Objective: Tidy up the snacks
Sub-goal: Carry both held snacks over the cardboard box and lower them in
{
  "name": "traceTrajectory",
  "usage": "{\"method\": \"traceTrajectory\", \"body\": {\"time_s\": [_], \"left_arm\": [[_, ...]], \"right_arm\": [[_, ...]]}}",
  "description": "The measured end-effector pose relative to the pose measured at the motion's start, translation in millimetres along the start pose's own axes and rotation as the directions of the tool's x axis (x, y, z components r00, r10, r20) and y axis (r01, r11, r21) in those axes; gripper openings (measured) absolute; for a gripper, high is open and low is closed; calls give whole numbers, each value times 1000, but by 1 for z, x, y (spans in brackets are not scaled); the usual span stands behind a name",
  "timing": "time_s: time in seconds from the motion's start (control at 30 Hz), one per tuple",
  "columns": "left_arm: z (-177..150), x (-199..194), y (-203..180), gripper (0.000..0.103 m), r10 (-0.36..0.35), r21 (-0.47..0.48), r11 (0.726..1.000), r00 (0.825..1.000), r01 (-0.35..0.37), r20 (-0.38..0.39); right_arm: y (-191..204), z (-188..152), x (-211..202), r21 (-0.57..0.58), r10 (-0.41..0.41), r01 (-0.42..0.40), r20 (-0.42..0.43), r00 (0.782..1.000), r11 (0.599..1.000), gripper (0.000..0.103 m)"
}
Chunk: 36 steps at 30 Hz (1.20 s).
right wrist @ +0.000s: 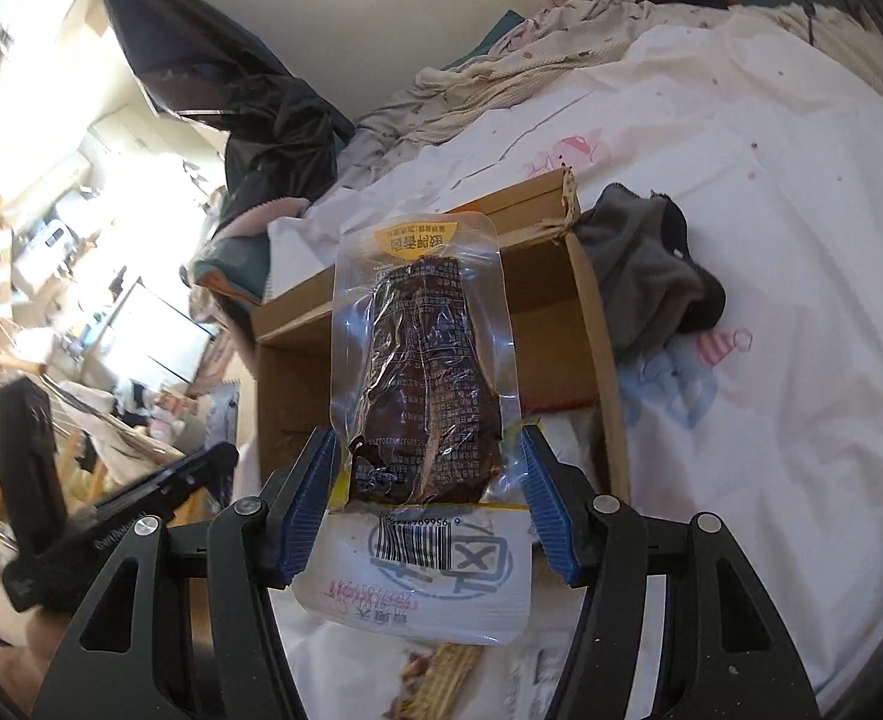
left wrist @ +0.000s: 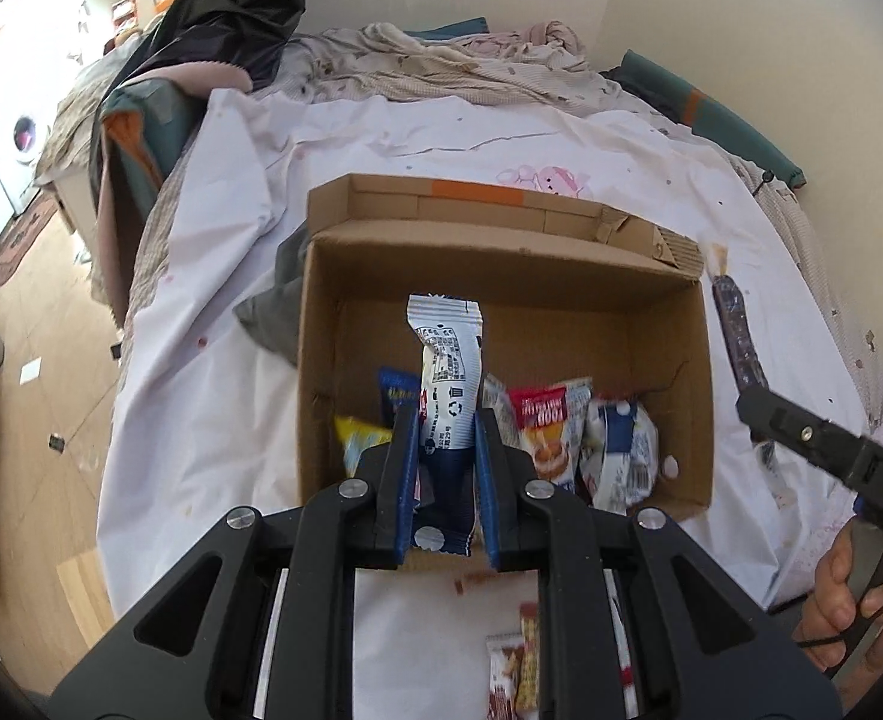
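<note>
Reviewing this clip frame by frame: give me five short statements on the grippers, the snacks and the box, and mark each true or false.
1. The left gripper is shut on a white and navy snack packet. True.
2. The right gripper is empty. False: it holds a clear vacuum pack of dark brown food between its pads.
3. The cardboard box already holds several snack packets. True.
4. The box stands on a wooden floor. False: it sits on a white sheet on a bed.
5. A grey cloth lies inside the box. False: it lies on the sheet just outside the box wall.
</note>
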<state>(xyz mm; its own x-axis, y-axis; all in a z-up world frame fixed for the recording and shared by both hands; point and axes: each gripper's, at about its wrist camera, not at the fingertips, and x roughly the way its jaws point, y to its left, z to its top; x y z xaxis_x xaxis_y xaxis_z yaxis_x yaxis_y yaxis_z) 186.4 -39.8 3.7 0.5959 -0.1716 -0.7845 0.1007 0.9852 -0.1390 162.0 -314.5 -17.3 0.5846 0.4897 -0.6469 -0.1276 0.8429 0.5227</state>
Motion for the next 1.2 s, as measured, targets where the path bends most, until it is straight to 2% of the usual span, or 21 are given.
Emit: {"method": "traceTrajectory", "body": {"time_s": [0.17,0.3,0.4,0.53,0.7,0.93,1.2], "left_arm": [[-5,25,-4,15,-16,23,1000,1000,15,24],[-7,34,-7,15,-54,11,998,998,55,-10],[-8,37,-11,15,-40,40,998,999,40,-5],[-8,43,-9,15,-66,10,998,997,66,-28],[-10,47,-15,15,-82,19,996,996,82,-34],[-11,57,-18,16,-96,2,995,994,97,-56],[-17,63,-26,17,-90,33,995,993,92,-77]], "right_arm": [[-3,-4,14,8,-40,40,-21,999,999,63],[-8,-7,18,8,-77,77,-18,997,997,63],[-11,-5,20,21,-90,91,-16,996,996,63],[-13,-4,25,23,-109,109,-18,994,994,64],[-12,-7,36,7,-128,129,-56,990,992,64],[-4,-14,46,-62,-199,195,-84,976,979,65],[-3,-13,43,-58,-179,175,-82,980,983,65]]}}
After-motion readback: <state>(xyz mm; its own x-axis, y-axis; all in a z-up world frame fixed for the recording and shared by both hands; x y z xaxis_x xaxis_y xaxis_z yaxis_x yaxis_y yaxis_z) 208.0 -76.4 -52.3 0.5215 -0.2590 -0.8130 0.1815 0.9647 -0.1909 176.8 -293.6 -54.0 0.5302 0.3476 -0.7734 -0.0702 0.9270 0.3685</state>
